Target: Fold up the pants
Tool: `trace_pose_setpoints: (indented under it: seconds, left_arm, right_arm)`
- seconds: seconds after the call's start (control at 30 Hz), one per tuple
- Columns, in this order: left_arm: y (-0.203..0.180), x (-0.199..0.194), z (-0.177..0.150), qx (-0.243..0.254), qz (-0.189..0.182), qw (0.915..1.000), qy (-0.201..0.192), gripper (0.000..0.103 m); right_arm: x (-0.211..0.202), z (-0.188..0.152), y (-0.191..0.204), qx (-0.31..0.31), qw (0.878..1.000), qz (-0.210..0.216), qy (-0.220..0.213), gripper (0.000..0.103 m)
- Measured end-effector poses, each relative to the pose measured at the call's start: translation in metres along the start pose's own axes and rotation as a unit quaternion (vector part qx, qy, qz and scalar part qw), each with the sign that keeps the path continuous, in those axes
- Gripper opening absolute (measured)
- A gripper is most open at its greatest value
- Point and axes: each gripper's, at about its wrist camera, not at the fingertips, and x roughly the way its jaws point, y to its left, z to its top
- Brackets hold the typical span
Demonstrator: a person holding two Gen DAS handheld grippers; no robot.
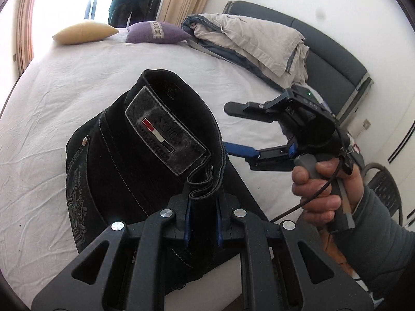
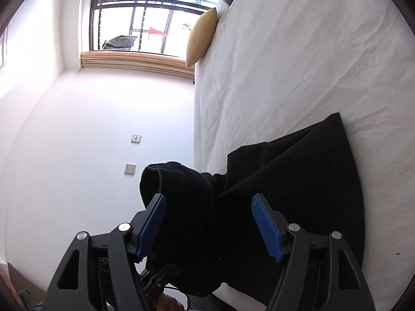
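Observation:
Black pants point(image 1: 145, 160) lie on the white bed point(image 1: 77, 77), their waistband with a grey leather patch point(image 1: 166, 132) lifted toward me. My left gripper point(image 1: 203, 207) is shut on a bunched fold of the waistband. My right gripper point(image 1: 228, 127) is open and empty, just right of the waistband, held sideways by a hand. In the right wrist view the right gripper point(image 2: 207, 202) is open, with the dark pants point(image 2: 285, 181) between and beyond its blue pads point(image 2: 264, 223), not gripped.
A yellow pillow point(image 1: 83, 32) and a purple pillow point(image 1: 155, 32) lie at the far end of the bed. A crumpled beige and grey duvet point(image 1: 249, 41) lies against the dark headboard point(image 1: 332, 51). A window point(image 2: 145, 13) and a white wall point(image 2: 90, 142) are beyond the bed edge.

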Motion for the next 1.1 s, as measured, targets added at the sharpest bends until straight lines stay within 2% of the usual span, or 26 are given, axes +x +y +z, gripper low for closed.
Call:
trace_pose_setpoints:
  seconds: [0.1,0.17,0.3,0.37,0.4,0.43,0.47,0.53,0.6,0.77,0.87,0.93,1.1]
  left_arm:
    - [-0.014,0.012,-0.008,0.038,0.020,0.9990,0.009,0.012]
    - [-0.032,0.021,-0.011,0.074,0.036,0.9965,0.009,0.012]
    - [-0.067,0.038,-0.025,0.165,0.069,0.9837,0.019,0.012]
    - [-0.079,0.045,-0.032,0.194,0.074,0.9780,0.023,0.012]
    - [-0.083,0.048,-0.035,0.202,0.074,0.9763,0.024,0.012]
    - [-0.086,0.051,-0.037,0.207,0.075,0.9750,0.027,0.012]
    - [-0.089,0.055,-0.038,0.210,0.073,0.9746,0.030,0.012]
    - [-0.091,0.059,-0.040,0.211,0.065,0.9748,0.030,0.012]
    - [-0.096,0.064,-0.038,0.219,0.060,0.9735,0.029,0.012]
    - [-0.111,0.078,-0.034,0.238,0.042,0.9701,0.022,0.012]
    - [-0.118,0.092,-0.034,0.247,0.033,0.9682,0.025,0.012]
    - [-0.120,0.109,-0.037,0.249,0.031,0.9673,0.037,0.012]
    - [-0.106,0.153,-0.053,0.235,0.027,0.9668,0.096,0.012]
  right_arm:
    - [0.018,-0.009,0.028,-0.056,0.997,-0.032,0.041,0.073]
    - [0.029,-0.016,0.041,-0.093,0.989,-0.090,0.078,0.077]
    - [0.051,-0.035,0.056,-0.180,0.953,-0.211,0.127,0.073]
    - [0.057,-0.039,0.057,-0.204,0.935,-0.254,0.140,0.045]
    - [0.058,-0.038,0.055,-0.206,0.930,-0.268,0.141,0.036]
    - [0.053,-0.037,0.052,-0.203,0.931,-0.269,0.141,0.025]
    - [0.052,-0.036,0.050,-0.203,0.932,-0.267,0.138,0.021]
    - [0.047,-0.037,0.052,-0.210,0.931,-0.271,0.129,0.020]
    - [0.037,-0.037,0.050,-0.206,0.934,-0.266,0.116,0.019]
    - [0.014,-0.023,0.049,-0.181,0.954,-0.224,0.080,0.018]
    - [-0.001,-0.018,0.031,-0.162,0.962,-0.212,0.067,0.018]
    - [-0.002,-0.017,0.014,-0.154,0.961,-0.217,0.069,0.018]
    - [0.012,-0.013,-0.045,-0.082,0.974,-0.195,0.081,0.018]
